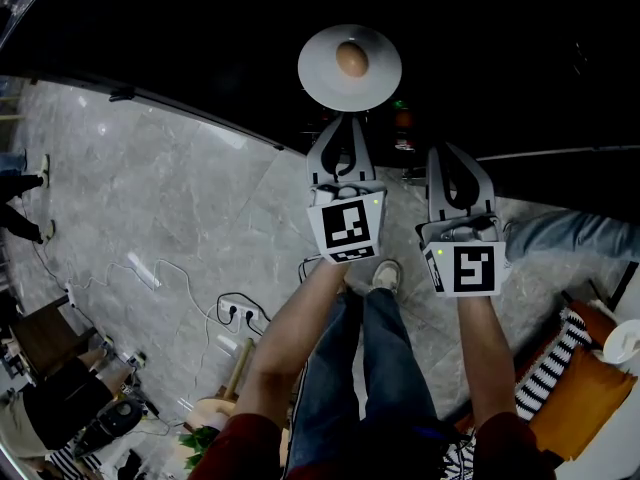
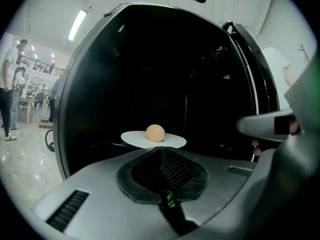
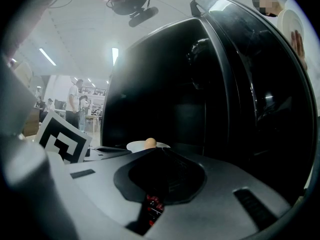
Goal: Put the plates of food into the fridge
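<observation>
**Left gripper is holding the egg plate at the open fridge**

In the head view, the left gripper (image 1: pixel 349 120) is reaching forward with its jaws pinching the near rim of a white plate (image 1: pixel 322 76). The plate is hanging level at the dark opening of the fridge (image 1: pixel 200 28), and one brown egg (image 1: pixel 351 59) is sitting near its middle. The right gripper (image 1: pixel 452 160) is hovering just beside the left one, a little farther back, above the grey marble floor (image 1: pixel 150 198) and a power strip (image 1: pixel 240 313).

The left gripper view is looking straight into the fridge (image 2: pixel 150 74). The jaws of the left gripper (image 2: pixel 159 149) are meeting on the edge of the plate (image 2: pixel 135 140), and the egg (image 2: pixel 155 132) is resting on it, apart from the jaw tips. The cavity behind is showing only blackness, so I cannot tell what it contains. The fridge door (image 2: pixel 250 69) is standing open at the right.

The right gripper view is showing the right gripper (image 3: pixel 156 150) with its jaws together and nothing between them. Beyond them, the plate (image 3: pixel 135 145) and egg (image 3: pixel 150 143) are appearing small. Only this view is catching another person's hand (image 3: pixel 299 44) holding a second white plate (image 3: pixel 290 21) beyond the door (image 3: pixel 260 99).
</observation>
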The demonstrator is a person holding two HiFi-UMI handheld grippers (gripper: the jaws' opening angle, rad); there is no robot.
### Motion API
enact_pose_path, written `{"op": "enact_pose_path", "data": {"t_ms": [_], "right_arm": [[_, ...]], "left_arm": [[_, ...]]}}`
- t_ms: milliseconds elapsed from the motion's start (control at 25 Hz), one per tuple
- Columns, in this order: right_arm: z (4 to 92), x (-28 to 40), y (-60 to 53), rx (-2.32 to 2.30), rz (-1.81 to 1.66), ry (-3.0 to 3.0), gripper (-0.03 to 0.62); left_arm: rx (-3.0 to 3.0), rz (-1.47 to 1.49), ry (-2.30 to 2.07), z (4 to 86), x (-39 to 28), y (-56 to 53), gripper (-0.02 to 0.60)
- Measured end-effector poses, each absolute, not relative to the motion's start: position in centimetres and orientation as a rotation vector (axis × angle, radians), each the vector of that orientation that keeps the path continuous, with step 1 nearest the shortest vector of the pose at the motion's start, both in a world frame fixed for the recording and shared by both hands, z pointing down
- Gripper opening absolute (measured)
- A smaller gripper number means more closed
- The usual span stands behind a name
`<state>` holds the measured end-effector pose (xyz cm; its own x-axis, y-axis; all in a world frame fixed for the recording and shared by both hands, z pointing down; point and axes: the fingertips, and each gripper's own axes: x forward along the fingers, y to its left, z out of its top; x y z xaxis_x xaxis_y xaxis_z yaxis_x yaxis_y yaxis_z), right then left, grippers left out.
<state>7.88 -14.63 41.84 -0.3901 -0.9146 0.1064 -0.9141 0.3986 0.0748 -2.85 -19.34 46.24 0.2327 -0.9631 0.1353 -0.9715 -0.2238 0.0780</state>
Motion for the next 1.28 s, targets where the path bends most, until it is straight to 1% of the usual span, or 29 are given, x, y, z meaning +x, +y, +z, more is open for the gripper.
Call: {"op": "enact_pose_path", "data": {"t_ms": [160,440,1280], "right_arm": [[42.0,7.9,-14.6,1.643,-0.015,-2.51,0.011],[42.3,7.9,-14.6,1.629,-0.017,-2.507,0.011],[42.4,8.0,-14.8,1.628,-0.013,-2.507,0.011]], "left_arm": [[2.397,0.129,-1.871,45.9,-2.4,-19.5,0.006],[2.366,0.093,-1.857,46.0,-2.2,-20.1,0.006],[2.382,0.13,-1.864,46.2,-2.1,-21.9,0.006]]}}
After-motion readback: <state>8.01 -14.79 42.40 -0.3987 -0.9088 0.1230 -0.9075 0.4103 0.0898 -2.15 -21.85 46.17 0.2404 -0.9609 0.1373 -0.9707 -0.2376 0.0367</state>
